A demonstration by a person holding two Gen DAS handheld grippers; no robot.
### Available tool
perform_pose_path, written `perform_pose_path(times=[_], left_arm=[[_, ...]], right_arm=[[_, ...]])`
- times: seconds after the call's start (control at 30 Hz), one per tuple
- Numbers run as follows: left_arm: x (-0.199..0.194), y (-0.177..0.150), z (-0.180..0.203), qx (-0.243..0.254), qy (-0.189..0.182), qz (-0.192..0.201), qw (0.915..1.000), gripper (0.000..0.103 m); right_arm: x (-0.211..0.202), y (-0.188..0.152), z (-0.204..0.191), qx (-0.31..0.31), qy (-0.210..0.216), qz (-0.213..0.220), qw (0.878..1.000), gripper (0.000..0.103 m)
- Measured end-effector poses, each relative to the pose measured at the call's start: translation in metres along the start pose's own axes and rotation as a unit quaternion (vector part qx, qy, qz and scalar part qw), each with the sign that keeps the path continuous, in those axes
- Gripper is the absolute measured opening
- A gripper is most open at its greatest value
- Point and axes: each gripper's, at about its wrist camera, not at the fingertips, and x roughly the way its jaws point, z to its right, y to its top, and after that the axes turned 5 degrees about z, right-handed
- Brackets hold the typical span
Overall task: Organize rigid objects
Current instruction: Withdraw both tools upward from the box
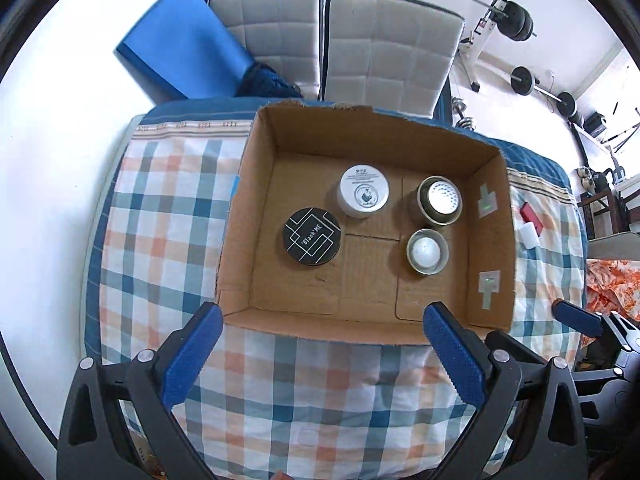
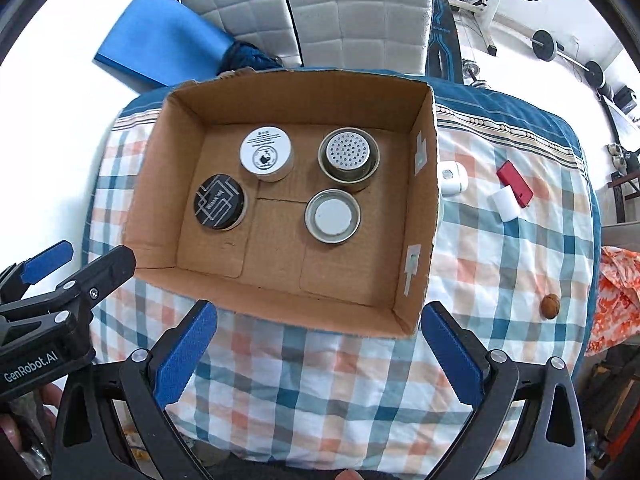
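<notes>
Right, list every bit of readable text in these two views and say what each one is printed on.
"'Blank' ME": lid of the black round tin in the cardboard box.
"GenRobot.AI": body of the left hand-held gripper, seen from the right wrist view.
White round tin: small print and a round emblem on the lid, too small to read.
Dark board leaning behind the bed: light lettering, too blurred to read.

A home gym doubles as a workspace, bright daylight washing out the pale floor (image 1: 60,168).

A checked cloth (image 1: 168,216) in blue, orange and white covers the table, its far edge banded in dark blue. Behind it stand two quilted white chairs (image 1: 384,52), side by side, with a blue mat (image 1: 180,40) leaning beside them. Barbells and weight plates (image 1: 520,24) line the white wall to the right; an orange patterned fabric (image 2: 616,300) lies at the table's right edge.
</notes>
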Motion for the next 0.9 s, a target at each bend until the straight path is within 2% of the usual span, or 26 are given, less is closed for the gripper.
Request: perform_pose_path(times=[0.27, 0.4, 0.53, 0.63, 0.77, 0.9], left_arm=[[-0.026, -0.002, 0.022, 0.007, -0.017, 0.018, 0.9997, 0.103], [-0.030, 0.001, 0.066, 0.034, -0.038, 0.021, 0.9985, 0.103], [-0.022, 0.006, 0.126, 0.077, -0.058, 0.014, 0.9952, 0.103], [-0.001, 0.009, 0.183, 0.114, -0.072, -0.004, 0.9909, 0.103], [0.043, 0.013, 0.250, 0.137, -0.083, -0.034, 0.9865, 0.103], [0.100, 0.017, 0.303, 0.147, -0.072, -0.069, 0.9841, 0.103]], right_arm=[[-0.027, -0.013, 0.017, 0.020, 0.035, 0.014, 0.999, 0.103], [-0.038, -0.019, 0.054, 0.049, 0.033, 0.021, 0.998, 0.103], [-0.045, -0.029, 0.118, 0.101, 0.009, 0.027, 0.995, 0.103], [-0.042, -0.040, 0.184, 0.154, -0.023, 0.027, 0.987, 0.103], [-0.024, -0.052, 0.269, 0.223, -0.059, 0.016, 0.973, 0.103], [0.013, -0.058, 0.338, 0.277, -0.064, -0.006, 0.959, 0.103]])
